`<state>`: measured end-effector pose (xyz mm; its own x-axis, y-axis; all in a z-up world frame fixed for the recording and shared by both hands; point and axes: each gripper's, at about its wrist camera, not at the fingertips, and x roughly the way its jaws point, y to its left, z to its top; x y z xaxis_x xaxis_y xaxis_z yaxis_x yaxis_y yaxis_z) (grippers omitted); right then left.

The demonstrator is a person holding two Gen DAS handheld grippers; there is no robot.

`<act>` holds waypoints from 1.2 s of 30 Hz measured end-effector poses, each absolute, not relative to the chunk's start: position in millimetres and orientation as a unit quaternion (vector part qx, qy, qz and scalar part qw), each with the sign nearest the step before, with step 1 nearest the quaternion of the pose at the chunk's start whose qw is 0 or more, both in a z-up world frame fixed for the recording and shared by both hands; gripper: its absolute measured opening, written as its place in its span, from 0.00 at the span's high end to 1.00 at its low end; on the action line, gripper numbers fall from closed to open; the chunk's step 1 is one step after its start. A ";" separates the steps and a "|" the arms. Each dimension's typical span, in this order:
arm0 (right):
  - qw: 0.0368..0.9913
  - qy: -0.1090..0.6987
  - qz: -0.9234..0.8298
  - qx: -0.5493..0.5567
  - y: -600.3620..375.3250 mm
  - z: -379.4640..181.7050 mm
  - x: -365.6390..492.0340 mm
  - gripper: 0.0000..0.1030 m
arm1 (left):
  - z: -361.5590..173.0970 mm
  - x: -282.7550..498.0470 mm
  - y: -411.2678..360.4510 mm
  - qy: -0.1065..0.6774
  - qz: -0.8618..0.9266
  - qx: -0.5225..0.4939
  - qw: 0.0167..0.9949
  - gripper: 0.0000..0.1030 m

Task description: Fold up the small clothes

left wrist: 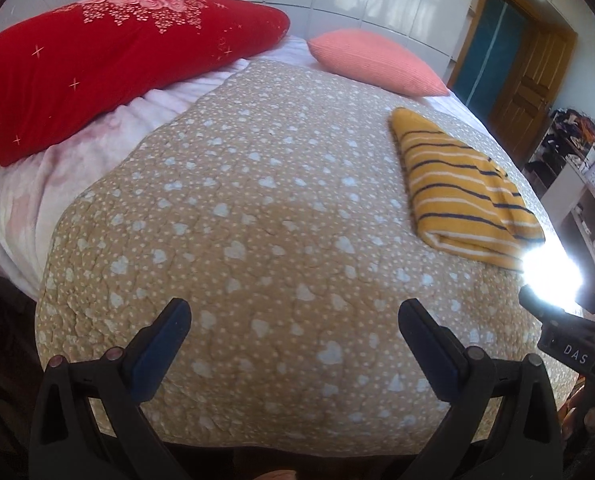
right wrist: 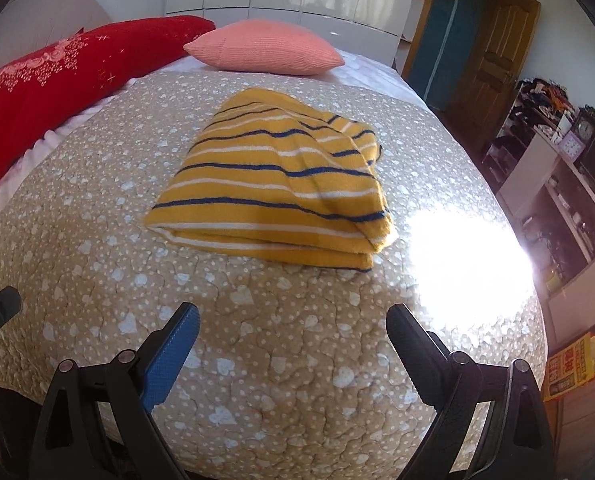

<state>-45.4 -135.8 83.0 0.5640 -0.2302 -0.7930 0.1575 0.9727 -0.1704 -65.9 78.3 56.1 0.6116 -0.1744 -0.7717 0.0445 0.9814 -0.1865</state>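
A bed fills both views, seen from its foot, covered by a tan quilt (left wrist: 257,208) printed with pale hearts and dots. At the far left, along the head of the bed, lies a long red pillow (left wrist: 109,64) with pink flower embroidery, resting on a white and pink blanket (left wrist: 29,192) that shows at the quilt's left edge. To its right, further along the head, sits a smaller salmon-pink cushion (right wrist: 265,50).

In the near foreground of the left camera's view, the left gripper (left wrist: 295,312) hangs above the bare quilt, its two black fingers spread wide apart with nothing between them. A blue pad lines the inner face of its left finger.

To the right of it lies the sweater (right wrist: 273,184), mustard yellow with navy and white stripes, folded into a compact bundle of several layers and resting flat on the right half of the quilt, well apart from both grippers. The right gripper (right wrist: 293,316) hovers over the quilt just short of the sweater's near edge, fingers likewise wide apart and holding nothing.

Right of the sweater, a bright patch of sunlight (right wrist: 469,264) washes out the quilt. Beyond the bed's right side stand a wooden door (right wrist: 493,52) and cluttered shelves (right wrist: 557,184).
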 end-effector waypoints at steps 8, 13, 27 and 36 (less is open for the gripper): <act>0.887 0.450 -0.096 -0.044 -122.0 78.2 -40.6 0.06 | 50.0 -65.2 88.8 0.434 -0.054 -0.078 0.896 0.00; 0.892 0.439 -0.104 -0.036 -141.9 79.0 -53.3 0.06 | 54.1 -68.1 75.7 0.427 -0.061 -0.077 0.899 0.00; 0.905 0.403 -0.127 0.049 -217.4 70.6 -100.5 0.05 | 78.8 -92.3 -5.3 0.399 -0.107 -0.020 0.910 0.00; 0.912 0.386 -0.110 0.079 -237.0 58.2 -107.0 0.04 | 71.0 -104.8 -56.6 0.403 -0.129 0.049 0.905 0.00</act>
